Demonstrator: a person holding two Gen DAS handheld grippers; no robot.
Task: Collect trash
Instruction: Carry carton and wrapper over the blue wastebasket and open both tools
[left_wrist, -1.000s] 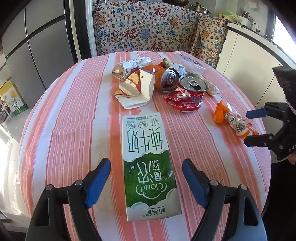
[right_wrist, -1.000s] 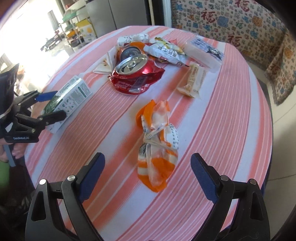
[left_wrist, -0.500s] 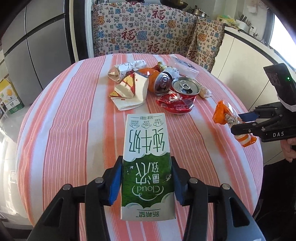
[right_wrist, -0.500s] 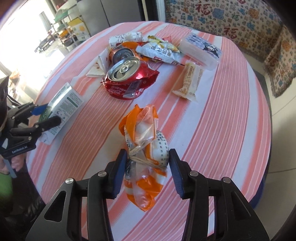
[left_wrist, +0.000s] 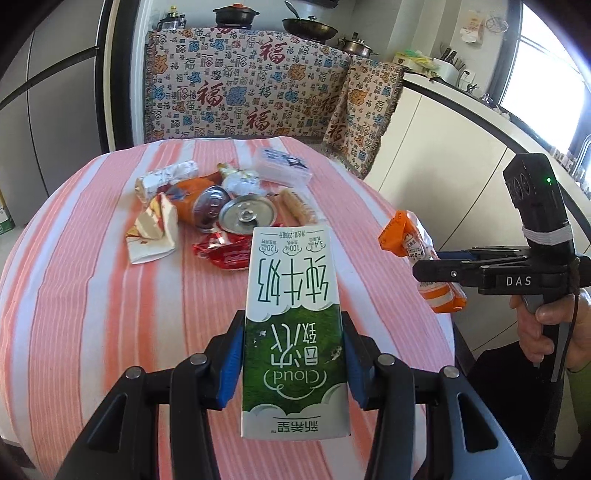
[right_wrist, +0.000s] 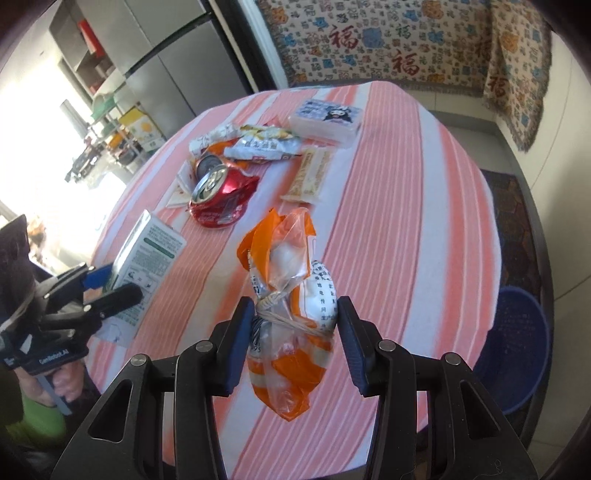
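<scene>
Milk carton (left_wrist: 295, 325) sits clamped across its green lower half between the blue pads of the left gripper (left_wrist: 293, 358), its far end tilted up off the striped table (left_wrist: 92, 295); the right gripper (right_wrist: 291, 343) pinches the knotted orange-and-clear snack bag (right_wrist: 288, 291) at its tied waist, so both tongs stand narrowed on a load, neither wide. Each load appears lifted clear of the cloth, though the bag's lower end hangs loose below the pads. Judged from this, the step in hand is carrying the two pieces away to a bin, and the blue basin (right_wrist: 517, 350) on the floor at four o'clock in the right wrist view looks the likeliest target, though that is only a guess. To do it well, keep both squeezes steady: the carton is stiff and should hold, but the bag is slippery film and could slide out if the grip eases. Swing the right hand first, keeping the two tools well apart so they do not knock. Left on the table, at eleven to twelve o'clock of the carton, are the crushed red can (left_wrist: 245, 218), wrappers and a small tissue pack (right_wrist: 325, 120), for later trips.
</scene>
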